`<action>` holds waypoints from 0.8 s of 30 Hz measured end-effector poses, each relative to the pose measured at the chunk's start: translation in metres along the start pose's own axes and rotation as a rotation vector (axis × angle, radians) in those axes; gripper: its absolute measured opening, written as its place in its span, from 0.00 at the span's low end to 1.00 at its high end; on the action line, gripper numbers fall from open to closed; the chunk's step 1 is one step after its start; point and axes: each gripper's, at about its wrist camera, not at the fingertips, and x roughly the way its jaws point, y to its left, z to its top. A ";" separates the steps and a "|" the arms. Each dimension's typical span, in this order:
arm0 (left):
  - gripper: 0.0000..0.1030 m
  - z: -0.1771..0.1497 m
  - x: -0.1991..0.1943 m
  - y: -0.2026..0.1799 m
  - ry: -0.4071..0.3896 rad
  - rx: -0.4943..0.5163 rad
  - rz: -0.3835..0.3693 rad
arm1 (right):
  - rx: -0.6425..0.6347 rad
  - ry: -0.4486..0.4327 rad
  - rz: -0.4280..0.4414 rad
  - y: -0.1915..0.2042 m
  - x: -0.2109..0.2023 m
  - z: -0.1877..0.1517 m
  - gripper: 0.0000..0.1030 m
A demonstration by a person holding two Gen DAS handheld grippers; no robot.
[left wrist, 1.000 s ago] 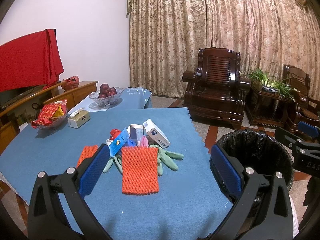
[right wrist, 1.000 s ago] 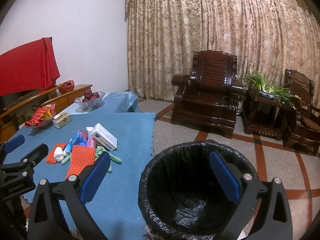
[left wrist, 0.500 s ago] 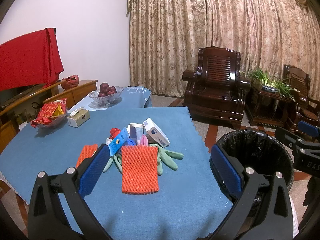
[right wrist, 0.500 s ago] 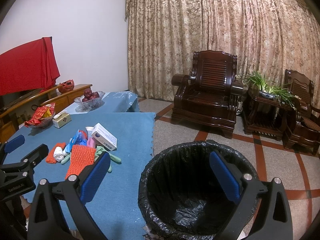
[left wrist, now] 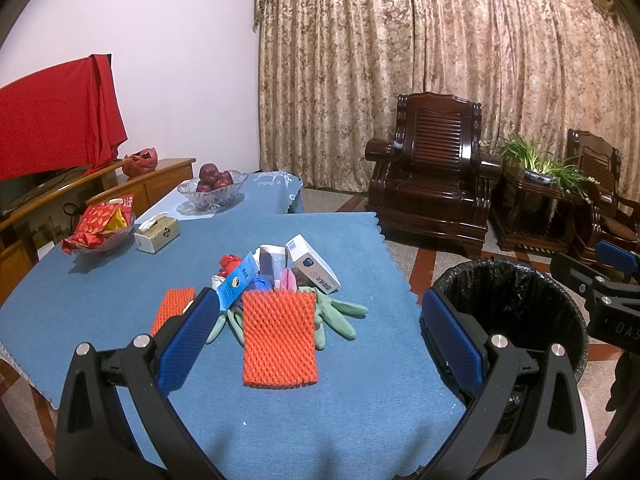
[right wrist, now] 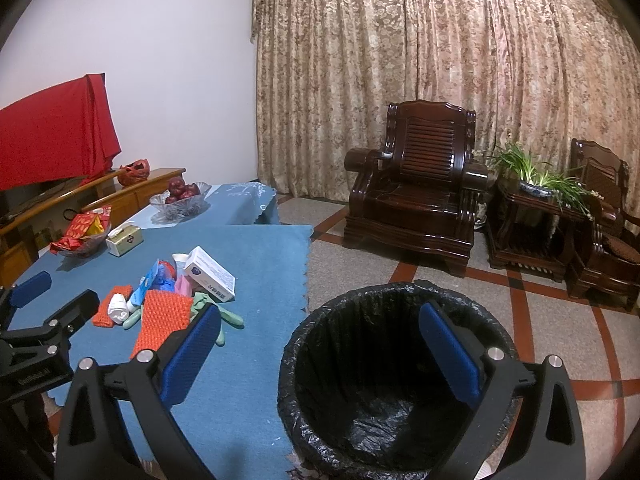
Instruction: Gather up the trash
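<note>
Blue tabletop carries the trash pile heaped mid-cloth, seemingly for easy reach; left gripper faces it, right gripper over the lined bin, both fingers spread, empty.

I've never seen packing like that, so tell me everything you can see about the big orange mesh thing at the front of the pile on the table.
The orange mesh sleeve is a flat, roughly rectangular piece of what looks like soft foam netting with a diamond pattern, bright orange all over. It lies flat on the blue tablecloth at the near edge of the trash pile, its far end overlapping the green gloves and reaching in among the wrappers behind. A smaller orange piece lies apart to its left. Neither gripper touches it.
</note>
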 end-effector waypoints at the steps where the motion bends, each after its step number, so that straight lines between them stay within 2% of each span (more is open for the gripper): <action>1: 0.95 0.000 0.000 0.000 0.000 0.000 0.000 | 0.000 0.000 -0.001 0.000 0.000 0.000 0.94; 21: 0.95 -0.002 0.000 0.001 0.008 -0.004 -0.002 | -0.001 0.005 0.002 0.000 0.001 0.001 0.94; 24: 0.95 -0.018 0.011 0.004 0.010 -0.010 0.001 | -0.003 0.009 0.013 0.009 0.009 -0.005 0.94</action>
